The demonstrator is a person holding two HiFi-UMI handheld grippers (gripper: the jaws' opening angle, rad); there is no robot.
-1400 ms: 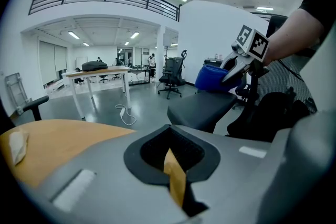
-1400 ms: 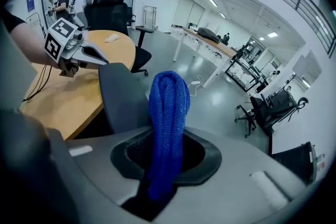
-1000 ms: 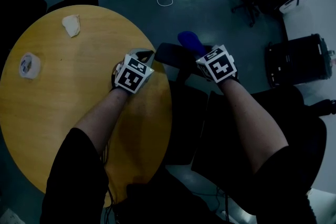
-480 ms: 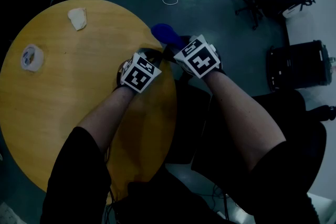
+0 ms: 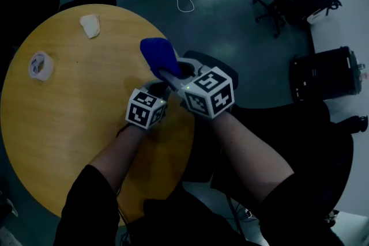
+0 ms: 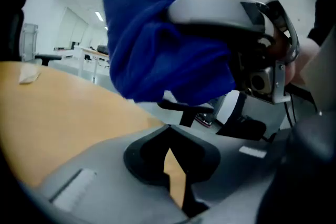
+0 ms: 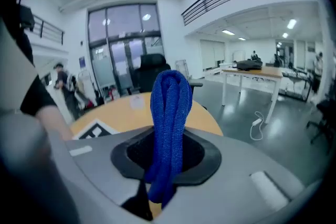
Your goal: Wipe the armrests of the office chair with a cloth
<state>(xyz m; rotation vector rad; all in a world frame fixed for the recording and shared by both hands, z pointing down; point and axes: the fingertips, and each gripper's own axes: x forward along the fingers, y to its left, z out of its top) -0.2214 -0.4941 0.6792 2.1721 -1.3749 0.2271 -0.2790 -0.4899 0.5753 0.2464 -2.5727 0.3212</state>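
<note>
Blue cloth (image 5: 158, 57) now leftward over the table (image 5: 69, 112), clenched in right tongs (image 7: 167, 162); left tongs (image 6: 169, 155) closed, empty.

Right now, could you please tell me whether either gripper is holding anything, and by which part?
The right gripper is shut on the blue cloth, bunched, near one end; the left gripper holds nothing.
</note>
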